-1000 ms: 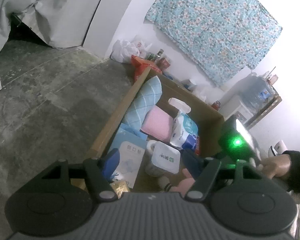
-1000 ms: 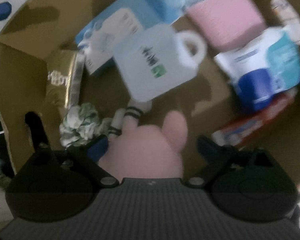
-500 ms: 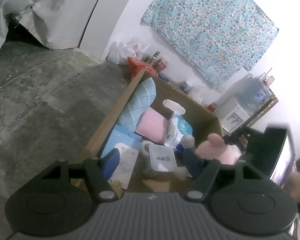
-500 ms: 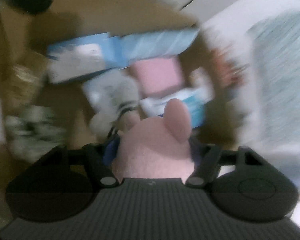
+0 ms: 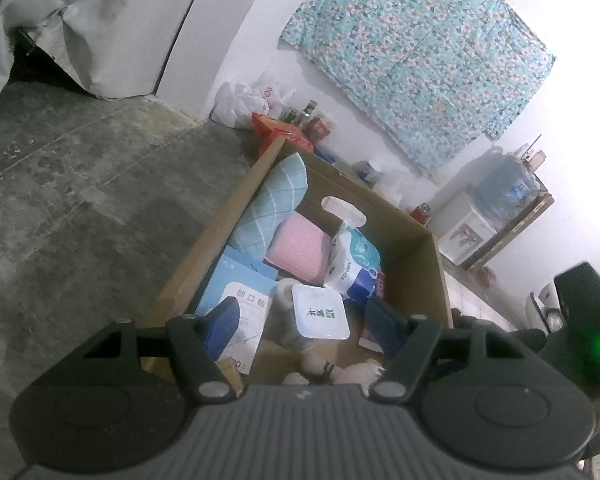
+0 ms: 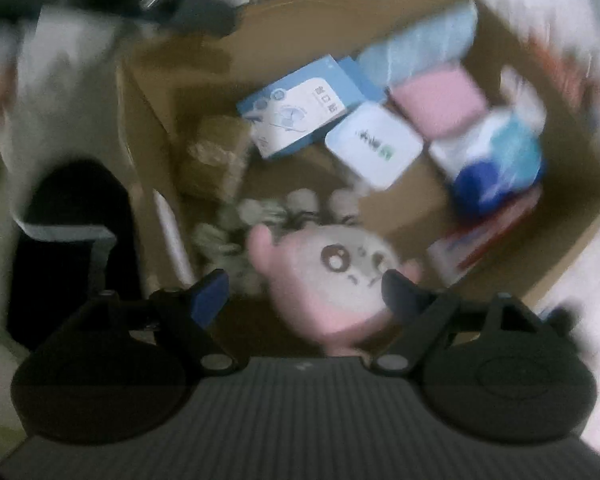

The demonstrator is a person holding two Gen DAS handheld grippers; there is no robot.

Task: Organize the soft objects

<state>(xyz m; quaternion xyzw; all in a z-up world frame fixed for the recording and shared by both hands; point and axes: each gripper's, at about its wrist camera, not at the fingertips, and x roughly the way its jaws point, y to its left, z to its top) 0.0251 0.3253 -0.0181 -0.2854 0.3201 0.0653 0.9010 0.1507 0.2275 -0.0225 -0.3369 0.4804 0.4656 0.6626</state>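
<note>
A pink and white plush toy (image 6: 332, 276) with a drawn face hangs between the jaws of my right gripper (image 6: 304, 292), above the near end of a cardboard box (image 6: 300, 12). The jaws are opening. The left finger (image 6: 210, 292) stands clear of the plush; the right finger (image 6: 400, 292) is at its edge. The picture is blurred. My left gripper (image 5: 302, 316) is open and empty, held over the box (image 5: 228, 216). Inside lie a blue checked pillow (image 5: 272, 204), a folded pink cloth (image 5: 300, 248) and rolled white socks (image 5: 320, 368).
The box also holds a tissue pack (image 5: 354, 260), a white lidded tub (image 5: 320, 312), a blue and white carton (image 5: 240, 300) and a gold packet (image 6: 216, 160). Bare concrete floor (image 5: 80, 200) lies to the left. Bags and bottles (image 5: 260, 100) stand by the wall. The right gripper's body (image 5: 580, 320) shows at the right edge.
My right gripper rose from the box floor with the plush, squeezed it, and now stands wider; the plush has turned face up. In the left view the plush has gone from sight.
</note>
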